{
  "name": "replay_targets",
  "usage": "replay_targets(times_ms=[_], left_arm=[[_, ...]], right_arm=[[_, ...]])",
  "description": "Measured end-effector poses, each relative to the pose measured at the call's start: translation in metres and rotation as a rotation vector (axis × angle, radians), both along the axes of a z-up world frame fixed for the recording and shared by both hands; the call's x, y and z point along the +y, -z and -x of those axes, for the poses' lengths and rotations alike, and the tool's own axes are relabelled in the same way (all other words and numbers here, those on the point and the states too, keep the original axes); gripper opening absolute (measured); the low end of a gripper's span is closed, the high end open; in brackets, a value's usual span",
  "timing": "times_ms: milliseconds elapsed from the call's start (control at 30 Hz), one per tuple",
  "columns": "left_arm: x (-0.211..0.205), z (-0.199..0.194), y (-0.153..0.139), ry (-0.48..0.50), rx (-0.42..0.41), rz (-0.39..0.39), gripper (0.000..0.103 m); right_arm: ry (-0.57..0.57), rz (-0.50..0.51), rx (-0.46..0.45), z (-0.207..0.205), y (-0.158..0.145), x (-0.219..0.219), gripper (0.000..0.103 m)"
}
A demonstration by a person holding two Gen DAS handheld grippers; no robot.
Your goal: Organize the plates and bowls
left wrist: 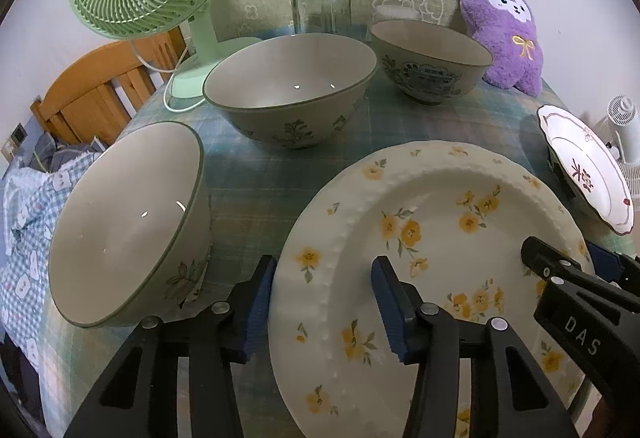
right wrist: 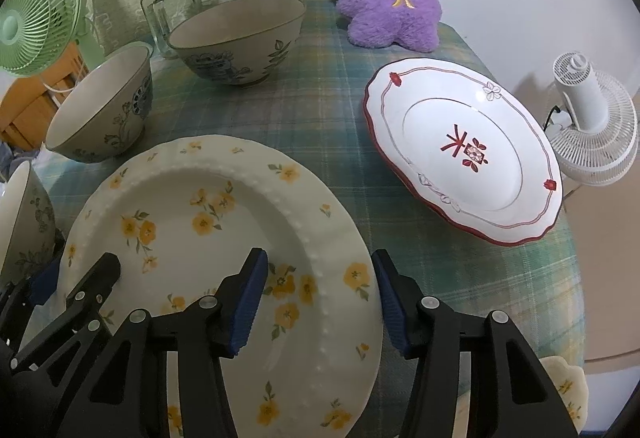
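Yellow-flowered plate [left wrist: 420, 238] rim between both hand-held grippers (half-open).

I see my right gripper [right wrist: 320, 302] straddling the near right rim of the yellow-flowered plate [right wrist: 224, 222], pads not visibly pressing. Right of that plate sits the red-trimmed plate [right wrist: 464, 154]; beyond it, two patterned bowls [right wrist: 240, 38].

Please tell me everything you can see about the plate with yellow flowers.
The yellow-flower plate is cream, glossy like ceramic, with a beaded ridge around the well. It appears empty and lies on the green plaid tablecloth. The left gripper straddles its left rim and the right gripper its right rim, jaws apart; contact is unclear.
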State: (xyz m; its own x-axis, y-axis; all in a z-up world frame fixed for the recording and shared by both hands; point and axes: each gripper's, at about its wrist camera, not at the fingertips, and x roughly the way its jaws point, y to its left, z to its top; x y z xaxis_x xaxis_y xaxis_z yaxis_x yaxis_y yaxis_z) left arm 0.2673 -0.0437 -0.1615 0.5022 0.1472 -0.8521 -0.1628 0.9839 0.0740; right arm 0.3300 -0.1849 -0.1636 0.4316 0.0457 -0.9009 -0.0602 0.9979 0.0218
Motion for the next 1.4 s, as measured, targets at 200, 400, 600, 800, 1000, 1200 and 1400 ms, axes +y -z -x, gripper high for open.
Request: replay_targets(times_ms=[200, 400, 600, 800, 1000, 1200, 1400], left_arm=[[0.001, 0.0, 0.0, 0.0, 0.01, 0.002, 0.049], [-0.001, 0.001, -0.001, -0.001, 0.004, -0.012, 0.049], [0.0, 0.003, -0.002, 0.008, 0.003, -0.013, 0.047], [0.0, 0.003, -0.002, 0.01, 0.018, 0.002, 0.047], [0.001, 0.007, -0.003, 0.023, 0.031, 0.003, 0.047], [0.006, 0.012, -0.005, 0.025, 0.044, -0.003, 0.047], [0.008, 0.016, -0.009, 0.028, 0.049, -0.012, 0.047]], right_arm=[[-0.006, 0.045, -0.015, 0.002, -0.002, 0.004, 0.055], [-0.001, 0.077, -0.012, 0.002, -0.002, 0.006, 0.055], [-0.018, 0.088, -0.019, 0.004, -0.002, 0.006, 0.052], [0.023, 0.025, 0.006, 0.001, -0.005, -0.004, 0.046], [0.036, -0.003, 0.027, 0.005, -0.007, -0.006, 0.046], [0.035, -0.015, 0.035, 0.013, -0.008, -0.001, 0.046], [0.025, -0.018, 0.034, 0.019, -0.011, 0.003, 0.046]])
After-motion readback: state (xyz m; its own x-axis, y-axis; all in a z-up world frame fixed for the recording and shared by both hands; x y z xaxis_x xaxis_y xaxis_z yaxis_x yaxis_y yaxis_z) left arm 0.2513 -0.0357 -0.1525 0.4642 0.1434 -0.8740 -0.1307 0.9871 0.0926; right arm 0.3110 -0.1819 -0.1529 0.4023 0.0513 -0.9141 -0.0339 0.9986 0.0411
